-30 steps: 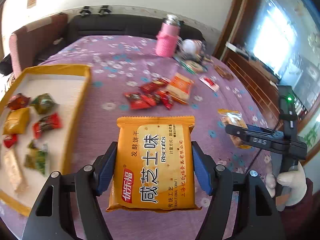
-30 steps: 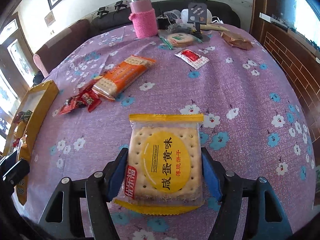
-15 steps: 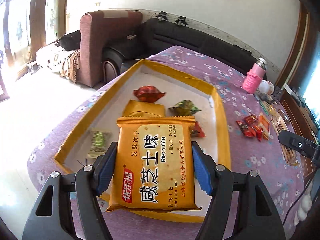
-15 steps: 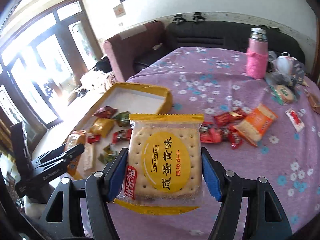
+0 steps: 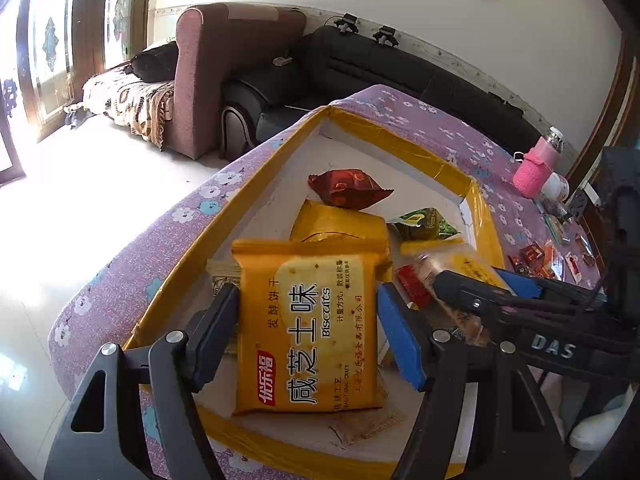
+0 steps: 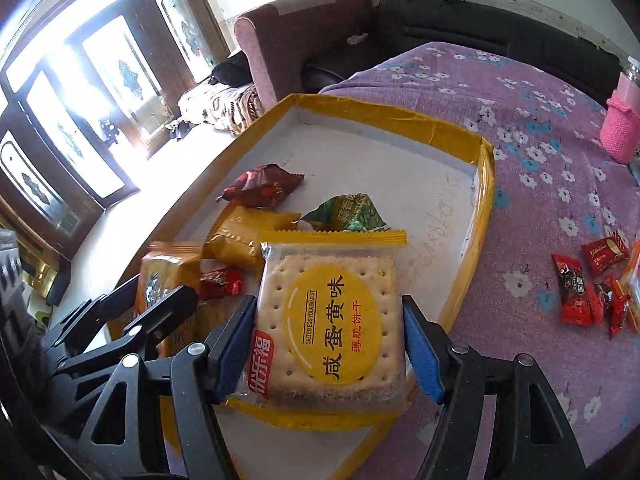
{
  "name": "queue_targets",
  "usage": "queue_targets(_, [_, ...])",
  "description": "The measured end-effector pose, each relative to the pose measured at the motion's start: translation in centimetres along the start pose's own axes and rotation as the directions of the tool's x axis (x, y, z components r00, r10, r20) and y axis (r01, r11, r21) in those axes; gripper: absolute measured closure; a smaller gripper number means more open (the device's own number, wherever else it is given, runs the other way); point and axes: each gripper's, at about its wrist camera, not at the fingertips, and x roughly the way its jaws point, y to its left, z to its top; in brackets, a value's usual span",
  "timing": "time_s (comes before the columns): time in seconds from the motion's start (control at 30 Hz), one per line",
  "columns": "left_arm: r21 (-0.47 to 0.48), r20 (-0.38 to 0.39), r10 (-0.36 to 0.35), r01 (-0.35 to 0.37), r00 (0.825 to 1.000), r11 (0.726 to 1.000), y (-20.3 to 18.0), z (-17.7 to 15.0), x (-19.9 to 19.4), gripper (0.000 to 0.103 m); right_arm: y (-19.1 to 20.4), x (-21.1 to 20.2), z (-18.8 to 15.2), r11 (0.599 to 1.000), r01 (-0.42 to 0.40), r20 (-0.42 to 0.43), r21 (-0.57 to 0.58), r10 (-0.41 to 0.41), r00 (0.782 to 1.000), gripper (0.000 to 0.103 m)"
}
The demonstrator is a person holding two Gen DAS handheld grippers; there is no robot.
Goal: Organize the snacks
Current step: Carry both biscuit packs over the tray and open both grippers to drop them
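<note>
both grippers moved over tray, two biscuit packs held

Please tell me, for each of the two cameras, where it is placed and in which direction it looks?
Left wrist: sits on the left hand-held gripper, facing the tray; its fingers clamp an orange biscuit pack; the other gripper shows at right.
Right wrist: sits on the right hand-held gripper, facing the tray from the tablecloth side, holding a clear cracker pack.
Shared: tray, red snack bag, pink bottle.
</note>
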Motion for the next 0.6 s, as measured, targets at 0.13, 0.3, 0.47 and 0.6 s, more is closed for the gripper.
queue_targets(0.13, [0.001,0.04,0.016,-0.016,0.999,1.0,-0.4,-0.1,-1.4,0.033,-0.2,0.1,0.1,1.0,-0.026,0.03,0.01,0.026,0.999,0.031])
queue_targets(0.3, [0.039,0.087,0.086,-0.09,0.992,0.995,-1.8,-0.5,-3.0,0.033,-0.2,-2.5,-0.3,0.999,-0.053,0.091,0.005,0.052,0.994,0.03])
queue_targets(0.47, [0.071,0.114,0.104,-0.112,0.988,0.991,-3.4,-1.0,-4.4,0.033,-0.9,-4.6,-1.5,0.997,-0.082,0.112,0.016,0.079,0.991,0.03])
queue_targets(0.6, [0.104,0.131,0.109,-0.123,0.985,0.987,-4.9,-1.3,-5.6,0.032,-2.5,-6.0,-2.8,0.992,-0.107,0.127,0.061,0.099,0.987,0.03])
